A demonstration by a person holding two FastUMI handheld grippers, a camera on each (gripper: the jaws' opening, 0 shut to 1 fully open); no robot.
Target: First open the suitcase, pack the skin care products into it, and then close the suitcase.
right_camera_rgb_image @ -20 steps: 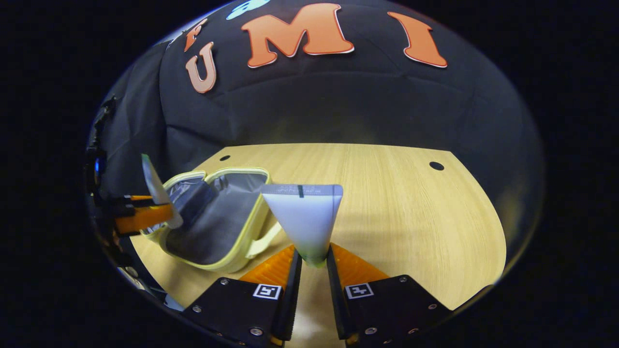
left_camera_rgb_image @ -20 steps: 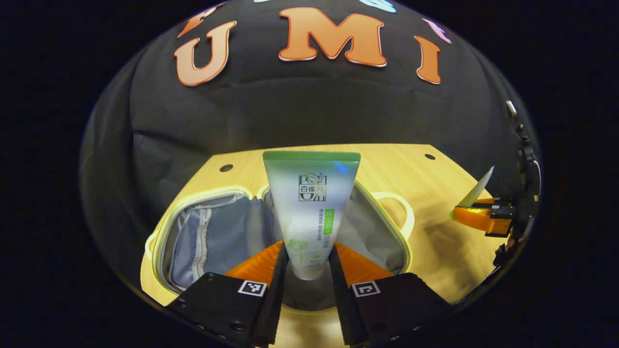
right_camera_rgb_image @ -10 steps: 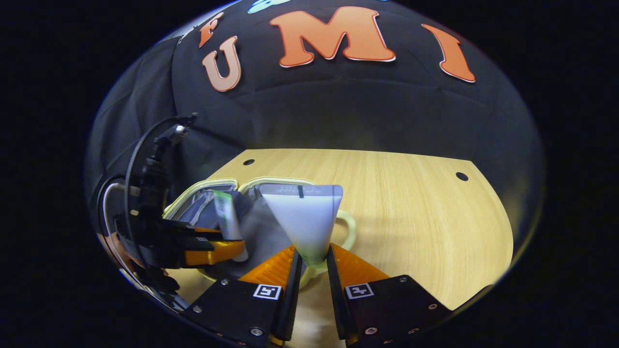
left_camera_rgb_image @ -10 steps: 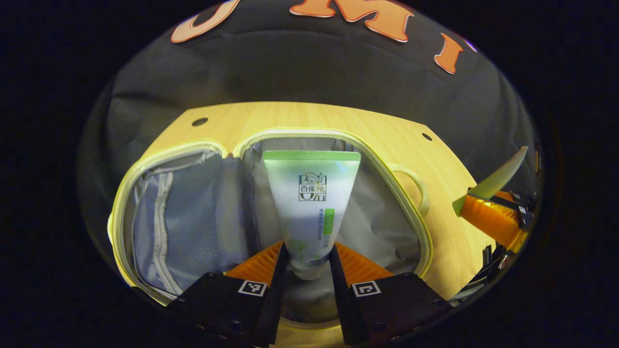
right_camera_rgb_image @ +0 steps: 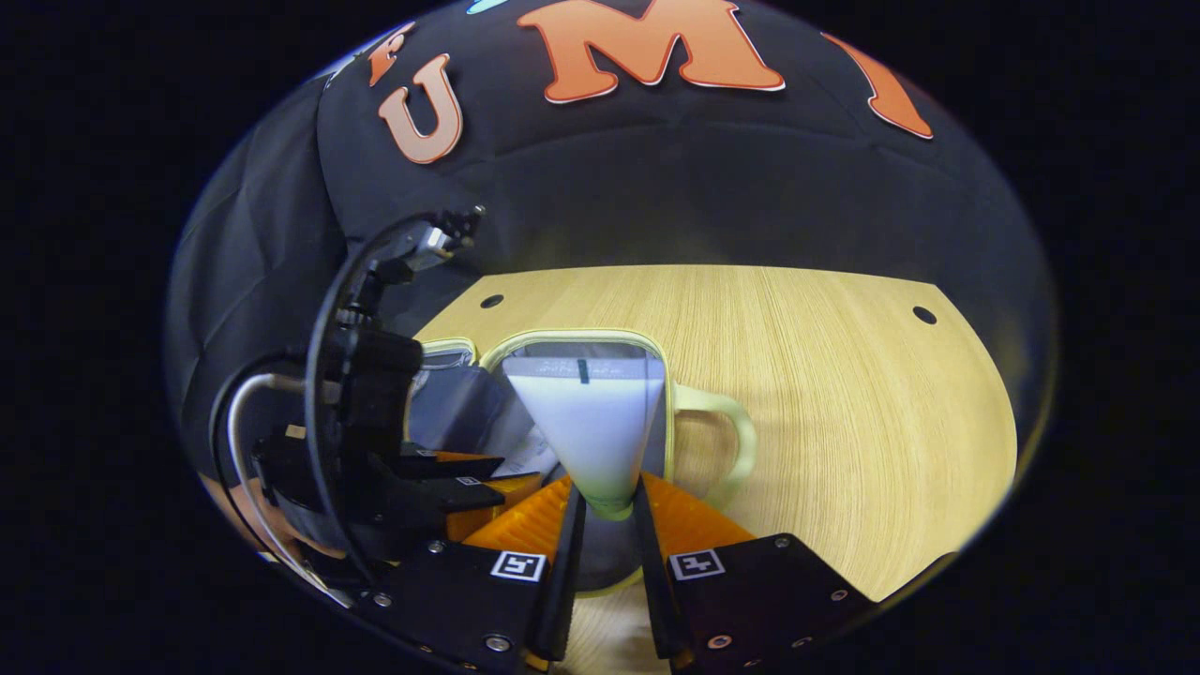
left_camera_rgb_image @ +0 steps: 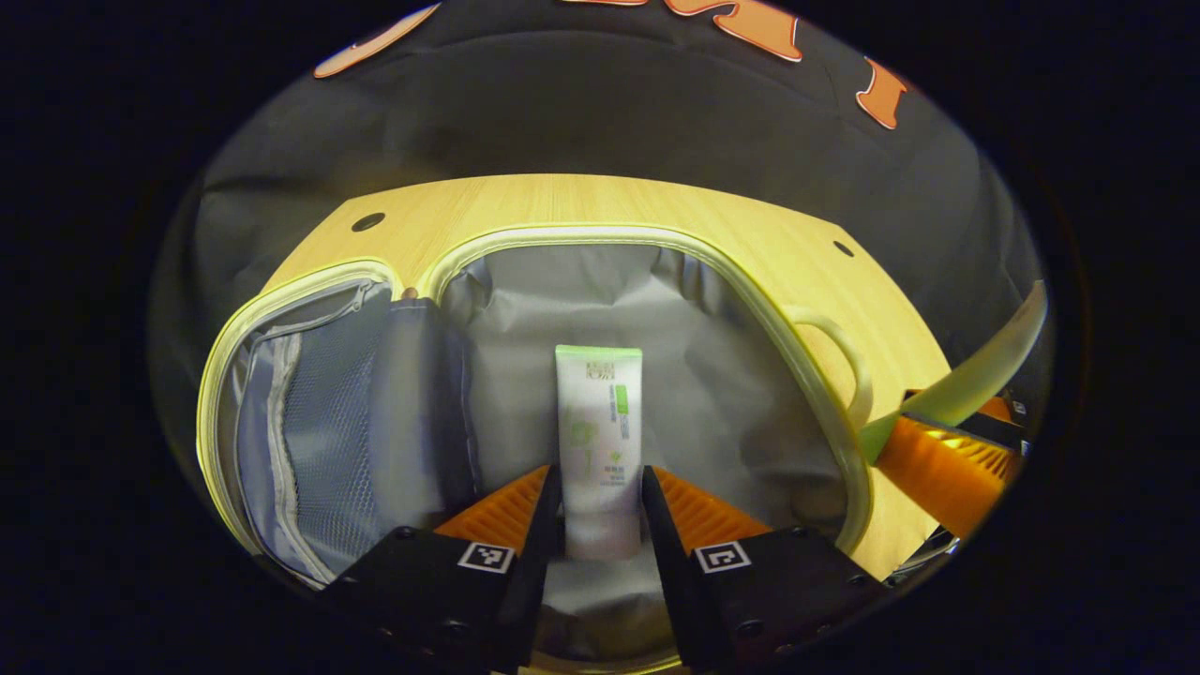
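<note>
The small suitcase (left_camera_rgb_image: 581,234) lies open on the table, pale yellow rim, grey lining, a mesh zip pocket (left_camera_rgb_image: 309,412) in its left half. A white tube with green print (left_camera_rgb_image: 600,422) lies flat on the lining of the right half. My left gripper (left_camera_rgb_image: 600,473) hangs just above it, open, fingers either side of the tube's near end. In the right gripper view, my right gripper (right_camera_rgb_image: 607,487) is shut on a second white tube (right_camera_rgb_image: 586,422), crimped end up, over the suitcase's (right_camera_rgb_image: 581,335) near edge. The left gripper (right_camera_rgb_image: 483,473) is at its left.
The light wooden table (right_camera_rgb_image: 825,394) stretches to the right of the suitcase, with small round holes near its far corners. The suitcase handle (right_camera_rgb_image: 731,441) sticks out toward that side. The right gripper's finger and tube (left_camera_rgb_image: 975,375) reach in at the right edge of the left gripper view.
The left gripper went down into the open suitcase and let its tube go; it now lies on the lining. The right gripper carried its tube leftward to the suitcase.
</note>
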